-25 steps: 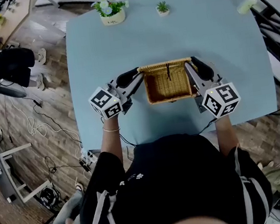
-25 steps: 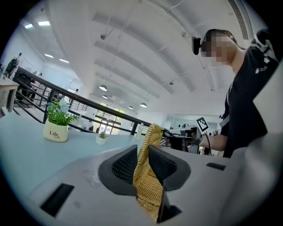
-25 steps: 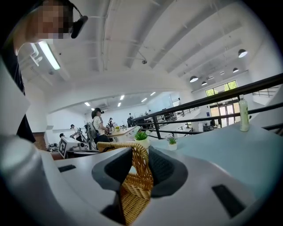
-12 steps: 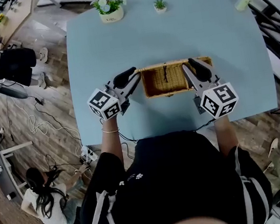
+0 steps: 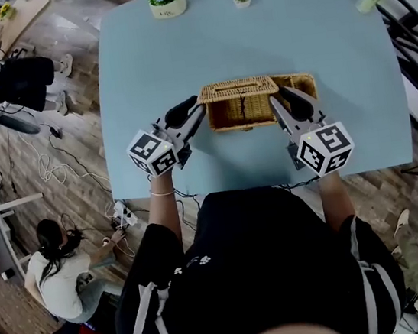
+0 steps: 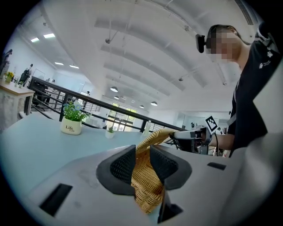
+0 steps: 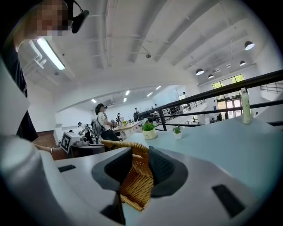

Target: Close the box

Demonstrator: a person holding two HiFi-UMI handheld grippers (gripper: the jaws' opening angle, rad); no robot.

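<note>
On the worktop (image 5: pixel 178 58), the left claw (image 5: pixel 200 112), whose jaws have just been opening, and the right claw (image 5: pixel 278 100) both grasp the lid (image 5: pixel 241 111) raised over the box (image 5: pixel 299 84); a loosened left grip could let it slip askew.
</note>
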